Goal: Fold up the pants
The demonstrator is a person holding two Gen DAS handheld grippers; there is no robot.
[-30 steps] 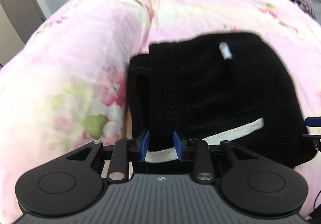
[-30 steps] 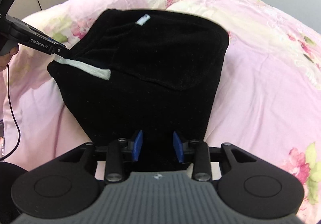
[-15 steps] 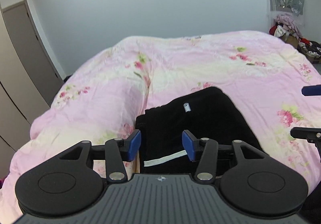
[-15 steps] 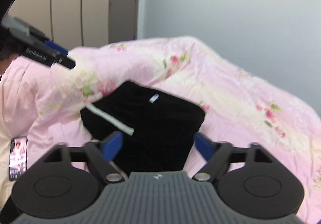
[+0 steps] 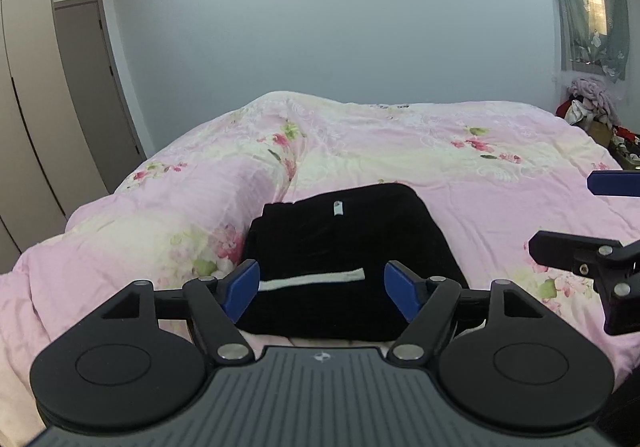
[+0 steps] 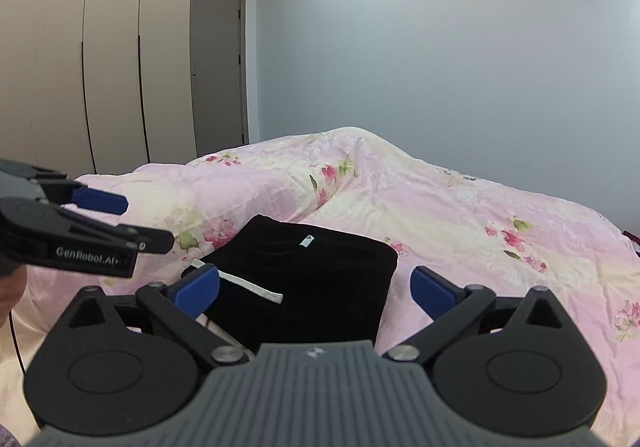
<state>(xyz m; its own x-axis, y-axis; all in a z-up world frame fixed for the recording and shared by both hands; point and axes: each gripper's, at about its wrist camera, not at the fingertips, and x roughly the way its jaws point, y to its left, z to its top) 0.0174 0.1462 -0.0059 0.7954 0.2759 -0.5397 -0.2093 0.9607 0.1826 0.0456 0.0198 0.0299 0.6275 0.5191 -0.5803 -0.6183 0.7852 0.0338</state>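
Note:
The black pants (image 5: pixel 348 243) lie folded into a compact rectangle on the pink floral bed cover, with a white drawstring (image 5: pixel 312 279) across the near edge and a small white tag (image 5: pixel 338 208) on top. They also show in the right wrist view (image 6: pixel 316 279). My left gripper (image 5: pixel 322 289) is open and empty, raised back from the near edge of the pants. My right gripper (image 6: pixel 316 289) is open and empty, also raised clear of them. Each gripper shows at the edge of the other's view.
The pink floral duvet (image 5: pixel 460 167) covers the whole bed, with a raised fold (image 5: pixel 224 187) left of the pants. Wardrobes (image 6: pixel 100 47) and a door (image 6: pixel 218 67) stand at the left. A clothes pile (image 5: pixel 592 103) sits by the curtained window at the right.
Both grippers let go of the pants, opened wide and pulled up and back from the bed. The folded pants stay lying on the duvet.

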